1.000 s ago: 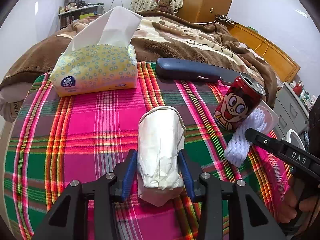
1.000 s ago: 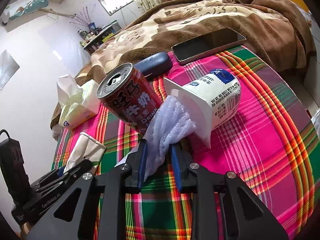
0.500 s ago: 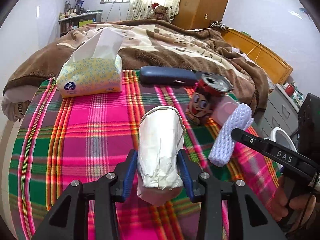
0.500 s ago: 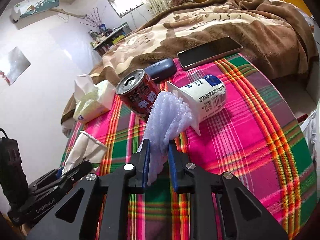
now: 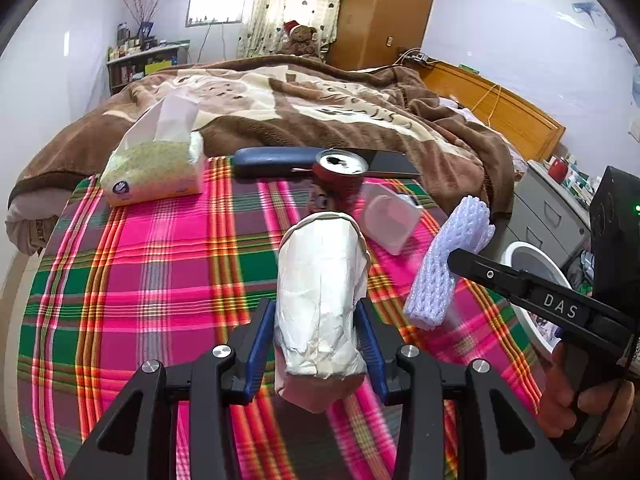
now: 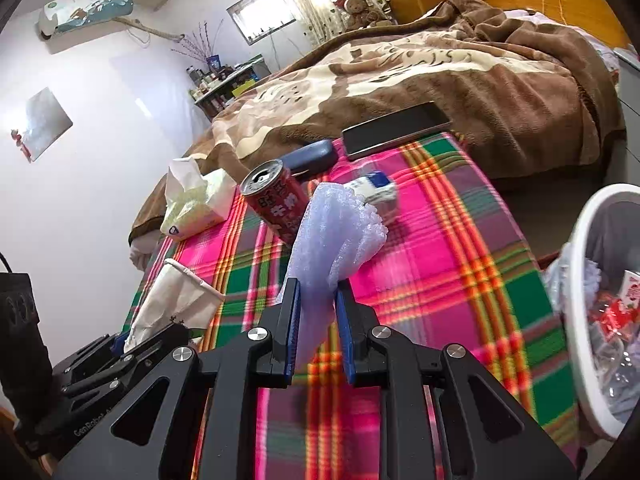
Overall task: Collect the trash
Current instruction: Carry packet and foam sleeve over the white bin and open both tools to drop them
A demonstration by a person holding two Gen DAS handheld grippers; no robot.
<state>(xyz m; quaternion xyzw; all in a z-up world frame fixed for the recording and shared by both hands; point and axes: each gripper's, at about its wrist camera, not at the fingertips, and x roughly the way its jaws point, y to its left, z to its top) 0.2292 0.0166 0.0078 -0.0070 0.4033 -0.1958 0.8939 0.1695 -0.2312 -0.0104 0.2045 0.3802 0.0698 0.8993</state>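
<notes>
my left tool (image 5: 316, 334) grips the cup (image 5: 322, 296), my right tool (image 6: 316, 312) has just tightened on the foam net (image 6: 334, 236). both are now lifted off the surface (image 5: 160, 256), so the bin (image 6: 580, 280) comes next.

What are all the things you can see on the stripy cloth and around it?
paper cup: 1, white, crumpled, held in left gripper
foam net: 1, white, held in right gripper
can: 1, red, upright on cloth
yogurt cup: 1, white, on its side by can
tissue pack: 1, yellow, far left of cloth
case: 1, blue, behind can
phone: 1, black, on blanket edge
trash bin: 1, white, right of cloth
cloth: 1, pink-green plaid
left gripper: 1, black
right gripper: 1, black
</notes>
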